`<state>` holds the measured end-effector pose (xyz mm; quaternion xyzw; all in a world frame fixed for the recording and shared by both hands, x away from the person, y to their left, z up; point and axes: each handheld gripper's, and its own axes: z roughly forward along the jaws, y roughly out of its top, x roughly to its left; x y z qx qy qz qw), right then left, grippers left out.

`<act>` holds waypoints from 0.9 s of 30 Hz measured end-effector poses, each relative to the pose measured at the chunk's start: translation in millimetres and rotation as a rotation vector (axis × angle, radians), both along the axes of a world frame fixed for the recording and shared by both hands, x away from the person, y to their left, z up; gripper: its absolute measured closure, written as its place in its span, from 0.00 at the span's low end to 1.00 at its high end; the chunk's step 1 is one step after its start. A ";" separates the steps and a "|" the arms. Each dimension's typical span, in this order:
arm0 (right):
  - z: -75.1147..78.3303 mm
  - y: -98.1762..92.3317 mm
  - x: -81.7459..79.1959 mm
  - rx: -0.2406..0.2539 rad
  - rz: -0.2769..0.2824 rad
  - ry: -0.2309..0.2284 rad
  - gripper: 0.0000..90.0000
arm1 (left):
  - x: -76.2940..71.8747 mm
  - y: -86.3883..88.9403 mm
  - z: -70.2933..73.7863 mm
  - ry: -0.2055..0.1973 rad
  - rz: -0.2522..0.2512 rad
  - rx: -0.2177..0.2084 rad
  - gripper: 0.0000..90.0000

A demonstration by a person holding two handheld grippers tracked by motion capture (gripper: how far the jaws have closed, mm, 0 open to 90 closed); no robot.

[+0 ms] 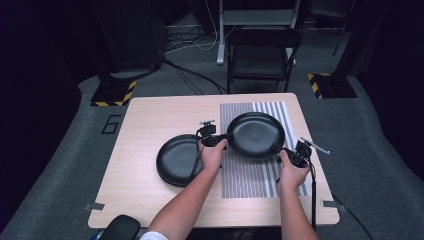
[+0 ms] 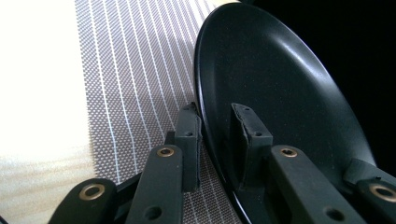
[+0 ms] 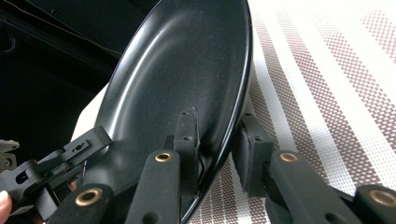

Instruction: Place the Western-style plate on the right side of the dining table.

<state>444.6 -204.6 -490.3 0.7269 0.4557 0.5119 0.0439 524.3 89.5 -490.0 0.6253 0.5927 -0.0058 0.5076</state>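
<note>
Left gripper: the left gripper point(image 1: 218, 140) pinches the near-left rim of the black plate point(image 1: 256, 134), one jaw on the inner face and one beneath, as the left gripper view shows it on the black plate point(image 2: 280, 98).

Right gripper: the right gripper point(image 1: 281, 151) clamps the opposite rim in the same way; the right gripper view has the plate's edge point(image 3: 187, 74) squeezed between its two pads.

Plate: held between both grippers over the striped placemat point(image 1: 250, 177), level or nearly so from above; whether its underside touches the mat cannot be told.

Second plate: another black plate point(image 1: 176, 160) lies flat on the wooden table point(image 1: 135, 150), just left of the mat, near the left hand point(image 1: 212, 155) and apart from the carried one.

Step in hand: by the look of it, a two-handed carry ending in a set-down on the mat.

Next move: it likely calls for both hands to lower evenly, keeping the plate level, and for the jaws to let go only once the base rests on the mat.

Risk: an uneven release could tip the plate or skid it across the weave.
</note>
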 end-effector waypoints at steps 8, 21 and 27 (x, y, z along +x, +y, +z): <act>-8.1 -4.2 1.4 0.003 0.001 0.016 0.81 | 0.2 -4.9 -6.5 0.013 0.000 0.005 0.82; -15.9 -13.3 -2.7 -0.001 -0.009 0.038 0.80 | 1.6 -15.8 -14.9 0.030 -0.012 0.021 0.82; -20.2 -16.2 -0.3 0.004 -0.007 0.040 0.80 | 2.9 -19.2 -15.4 0.039 -0.005 0.031 0.81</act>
